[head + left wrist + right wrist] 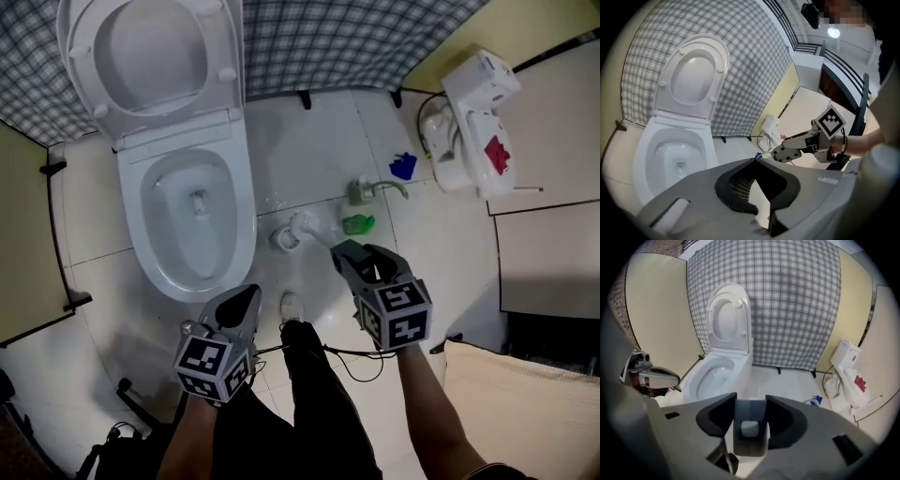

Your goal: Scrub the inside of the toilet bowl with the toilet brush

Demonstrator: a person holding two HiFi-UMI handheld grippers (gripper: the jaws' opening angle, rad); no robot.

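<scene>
The white toilet [246,246] stands at upper left with its lid raised; its bowl [675,157] [715,373] holds a little water. On the floor to its right, the toilet brush [307,225] has its white head just above its round holder [284,240]. My right gripper [342,251] [750,400] points steeply down and is shut on the brush's grey handle [750,427], which fills the space between the pads. My left gripper [251,292] [754,161] hovers near the toilet's front rim, shut and empty.
Right of the brush lie a green bottle [358,225], a metal fitting [380,188] and a blue scrap [403,167]. A white appliance [469,122] sits by the right wall. A plaid curtain [356,37] hangs behind. The person's shoe [292,305] is between the grippers.
</scene>
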